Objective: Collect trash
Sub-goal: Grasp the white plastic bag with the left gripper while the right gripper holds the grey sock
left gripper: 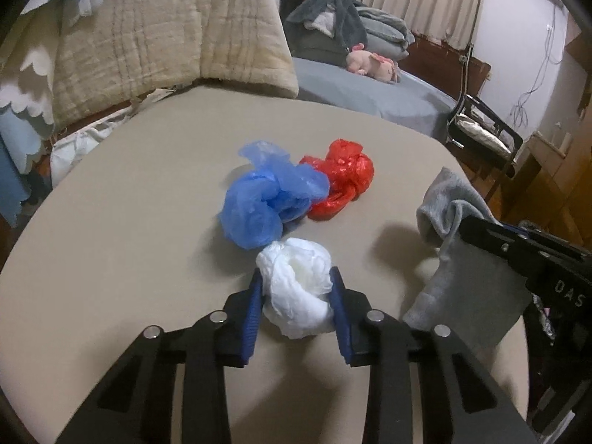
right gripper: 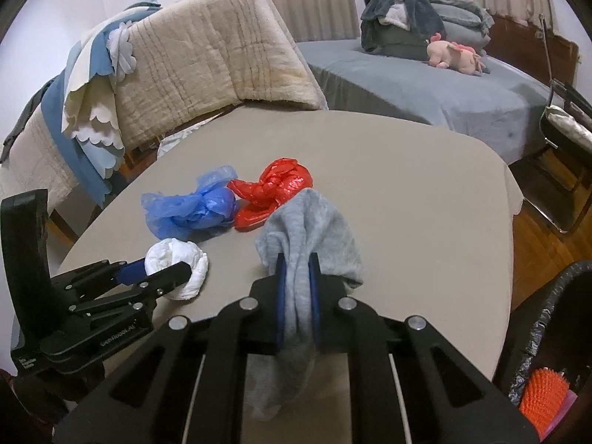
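Left gripper (left gripper: 296, 288) closed on white plastic bag (left gripper: 299, 288): crumpled, thin, balled film, pressed between the blue ribbed pads (left gripper: 255, 310), resting on the table (left gripper: 129, 240) at its near edge. Same bag seen from the right wrist view (right gripper: 177, 262), left gripper (right gripper: 159, 272) reaching in from the left.

Right gripper (right gripper: 298, 277) clamped on grey sock (right gripper: 310, 229): soft knit, limp, folded over between the pads, upper part bunched above them, lower part hanging down toward the camera. In the left wrist view the sock (left gripper: 458, 259) droops from the right gripper (left gripper: 466, 225) at the table's right edge.

Blue plastic bag (left gripper: 270, 196): translucent, wrinkled, loosely knotted, lying just beyond the white bag. Red plastic bag (left gripper: 340, 177): glossy, twisted, touching the blue one on its right. Both flat on the table, apart from either gripper.

Table: smooth beige top, rounded corners.

Bin (right gripper: 547, 333) at lower right of the right wrist view, lined with a black bag; inside, an orange spiky object (right gripper: 544, 396); rest of contents unclear.

Beyond the table: quilted beige cushion (left gripper: 166, 29), bed (right gripper: 425, 85) with grey cover, pink plush toy (right gripper: 455, 55) on it.
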Action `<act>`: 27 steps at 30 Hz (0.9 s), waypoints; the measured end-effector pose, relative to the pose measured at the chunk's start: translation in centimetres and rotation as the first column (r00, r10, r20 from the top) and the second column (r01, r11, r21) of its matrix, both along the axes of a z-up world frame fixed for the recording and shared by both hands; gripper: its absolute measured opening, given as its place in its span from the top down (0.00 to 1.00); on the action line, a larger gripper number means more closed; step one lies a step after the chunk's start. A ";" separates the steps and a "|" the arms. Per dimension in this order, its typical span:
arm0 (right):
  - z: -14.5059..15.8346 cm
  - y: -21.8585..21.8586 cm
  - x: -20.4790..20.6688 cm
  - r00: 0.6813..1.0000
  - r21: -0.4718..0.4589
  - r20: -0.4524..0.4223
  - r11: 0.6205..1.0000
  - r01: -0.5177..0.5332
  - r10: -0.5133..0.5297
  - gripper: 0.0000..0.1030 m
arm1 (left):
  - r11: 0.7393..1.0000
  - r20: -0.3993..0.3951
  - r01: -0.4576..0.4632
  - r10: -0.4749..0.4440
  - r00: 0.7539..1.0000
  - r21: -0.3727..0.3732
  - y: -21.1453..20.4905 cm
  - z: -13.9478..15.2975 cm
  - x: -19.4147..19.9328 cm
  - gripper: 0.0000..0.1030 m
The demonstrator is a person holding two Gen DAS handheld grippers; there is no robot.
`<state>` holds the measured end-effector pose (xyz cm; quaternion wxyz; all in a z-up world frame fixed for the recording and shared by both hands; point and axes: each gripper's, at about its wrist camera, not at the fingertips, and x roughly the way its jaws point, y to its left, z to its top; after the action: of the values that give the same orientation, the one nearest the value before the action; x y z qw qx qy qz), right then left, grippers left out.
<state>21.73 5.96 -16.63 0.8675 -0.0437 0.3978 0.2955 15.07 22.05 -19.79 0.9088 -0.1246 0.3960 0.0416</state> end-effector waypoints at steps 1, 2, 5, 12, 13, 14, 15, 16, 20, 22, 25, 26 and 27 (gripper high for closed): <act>0.2 -0.1 -0.1 1.000 0.004 0.003 1.000 -0.001 0.001 0.90 | 1.000 0.004 -0.001 0.001 1.000 0.000 -0.1 0.2 -0.2 0.67; 0.4 -0.2 -0.3 1.000 0.006 0.007 1.000 -0.001 0.001 0.90 | 1.000 0.011 0.001 -0.001 1.000 0.002 -0.2 0.6 -0.5 0.67; 1.2 -0.6 -0.8 1.000 0.014 0.019 1.000 -0.003 0.002 0.90 | 1.000 0.031 0.009 -0.009 0.999 0.011 -0.7 1.6 -1.4 0.68; 2.9 -2.3 -1.8 0.999 0.033 0.039 0.999 0.009 -0.010 0.90 | 1.000 0.073 0.028 -0.029 0.997 0.011 -2.4 4.0 -2.8 0.69; 3.2 -2.7 -2.0 0.999 0.035 0.043 0.999 0.012 -0.014 0.90 | 0.999 0.080 0.036 -0.037 0.996 0.009 -2.9 4.4 -3.1 0.69; 3.5 -2.9 -2.1 0.999 0.037 0.045 0.999 0.015 -0.017 0.90 | 0.999 0.085 0.042 -0.043 0.995 0.007 -3.1 4.7 -3.2 0.69; 3.6 -3.1 -2.3 0.999 0.039 0.047 0.999 0.017 -0.019 0.90 | 0.999 0.091 0.050 -0.051 0.995 0.005 -3.5 5.1 -3.3 0.69; 3.9 -3.5 -2.5 0.998 0.041 0.051 0.999 0.020 -0.022 0.90 | 0.998 0.097 0.058 -0.058 0.994 0.006 -3.9 5.4 -3.5 0.69; 4.7 -4.7 -3.3 0.997 0.046 0.061 0.998 0.033 -0.036 0.90 | 0.996 0.127 0.083 -0.084 0.988 0.015 -5.5 6.8 -4.0 0.69; 5.1 -5.2 -3.6 0.997 0.047 0.067 0.998 0.040 -0.043 0.90 | 0.996 0.136 0.092 -0.093 0.986 0.018 -6.2 7.3 -3.9 0.69; 5.9 -6.3 -4.1 0.995 0.054 0.083 0.997 0.052 -0.056 0.90 | 0.995 0.151 0.102 -0.104 0.983 0.021 -7.1 8.0 -3.8 0.69; 6.1 -6.5 -4.2 0.994 0.055 0.086 0.997 0.055 -0.060 0.90 | 0.994 0.159 0.108 -0.110 0.981 0.023 -7.5 8.3 -3.7 0.69; 6.4 -6.9 -4.3 0.994 0.058 0.091 0.996 0.062 -0.067 0.90 | 0.993 0.167 0.112 -0.115 0.979 0.026 -7.9 8.6 -3.7 0.69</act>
<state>17.39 -0.98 -10.28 0.8950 -0.0207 0.3498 0.2760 11.38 14.15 -11.15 0.9408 -0.0975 0.3242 -0.0179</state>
